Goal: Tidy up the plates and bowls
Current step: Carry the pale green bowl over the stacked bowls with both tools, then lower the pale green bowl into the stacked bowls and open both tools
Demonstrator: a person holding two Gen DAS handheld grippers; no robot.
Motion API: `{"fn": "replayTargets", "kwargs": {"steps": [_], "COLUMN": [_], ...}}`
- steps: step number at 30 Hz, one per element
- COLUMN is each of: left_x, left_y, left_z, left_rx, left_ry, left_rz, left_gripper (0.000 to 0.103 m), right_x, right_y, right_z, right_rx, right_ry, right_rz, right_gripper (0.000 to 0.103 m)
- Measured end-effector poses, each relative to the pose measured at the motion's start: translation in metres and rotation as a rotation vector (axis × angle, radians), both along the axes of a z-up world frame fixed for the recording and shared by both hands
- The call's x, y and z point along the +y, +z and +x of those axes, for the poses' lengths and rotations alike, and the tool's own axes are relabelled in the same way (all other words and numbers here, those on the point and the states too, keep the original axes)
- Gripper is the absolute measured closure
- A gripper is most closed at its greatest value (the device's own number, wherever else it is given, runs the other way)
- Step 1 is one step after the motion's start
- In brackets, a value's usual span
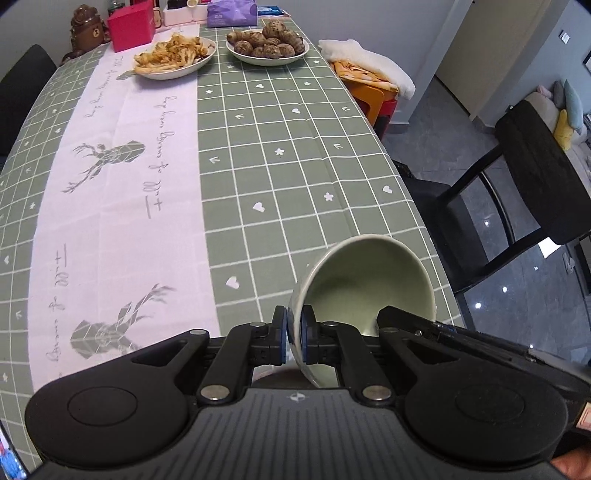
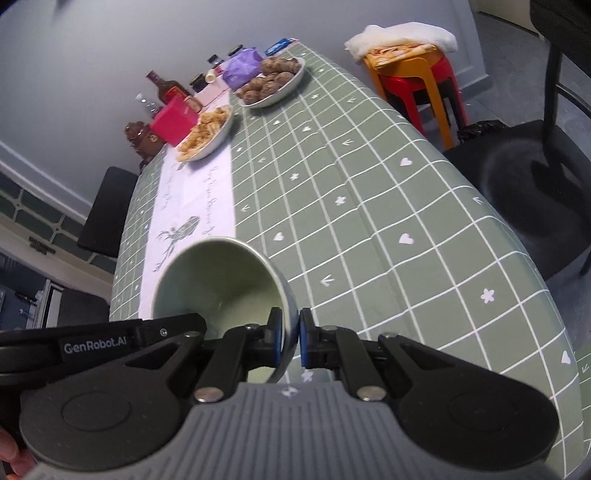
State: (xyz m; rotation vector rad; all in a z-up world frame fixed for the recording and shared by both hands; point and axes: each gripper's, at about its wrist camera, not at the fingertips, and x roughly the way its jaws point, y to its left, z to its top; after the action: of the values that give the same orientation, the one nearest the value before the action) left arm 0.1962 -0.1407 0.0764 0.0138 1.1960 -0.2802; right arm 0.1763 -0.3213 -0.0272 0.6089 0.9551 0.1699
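Note:
A pale green bowl (image 1: 369, 280) hangs tilted above the green checked tablecloth (image 1: 280, 155), near the table's front right edge. My left gripper (image 1: 294, 334) is shut on its left rim, one pad inside and one outside. In the right wrist view my right gripper (image 2: 290, 338) is shut on the opposite rim of the same bowl (image 2: 214, 284). Each gripper's black body shows in the other's view, beside the bowl. At the far end stand a plate of fried food (image 1: 173, 55) and a plate of brown round roots (image 1: 267, 44).
A white runner (image 1: 129, 166) with deer prints runs down the table. A red box (image 1: 131, 27), a purple bag (image 1: 231, 13), bottles (image 2: 168, 88) and a bear jar (image 1: 86, 26) crowd the far end. A black chair (image 1: 517, 192) and stacked orange and red stools (image 2: 417, 77) stand to the right.

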Motion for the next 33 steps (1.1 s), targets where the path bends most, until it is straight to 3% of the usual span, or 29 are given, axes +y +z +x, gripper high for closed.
{"fn": "replayTargets", "kwargs": {"steps": [6,19,28,33], "left_x": [0.030,0.064,0.069,0.066], "left_y": [-0.002,-0.050,-0.058,-0.047], "left_z": [-0.034,-0.064,-0.057,-0.058], "left_rx": [0.048,0.222,0.265,0.231], "left_ry": [0.034,0.119,0.142,0.123], "left_rz": [-0.041,-0.098,-0.123,-0.123], "left_gripper": [0.095,0.092,0.090,0.086], "right_x": [0.026,0.061,0.067,0.070], "right_y": [0.011,-0.021,-0.034,-0.034], "right_z": [-0.025,-0.043,-0.037,-0.033], "right_rx": [0.010,0.117,0.138,0.126], "right_ry": [0.114,0.237,0.245,0.246], "right_rz": [-0.078,-0.194,-0.247,-0.295], "right_gripper": [0.096,0.098,0.098,0.097]}}
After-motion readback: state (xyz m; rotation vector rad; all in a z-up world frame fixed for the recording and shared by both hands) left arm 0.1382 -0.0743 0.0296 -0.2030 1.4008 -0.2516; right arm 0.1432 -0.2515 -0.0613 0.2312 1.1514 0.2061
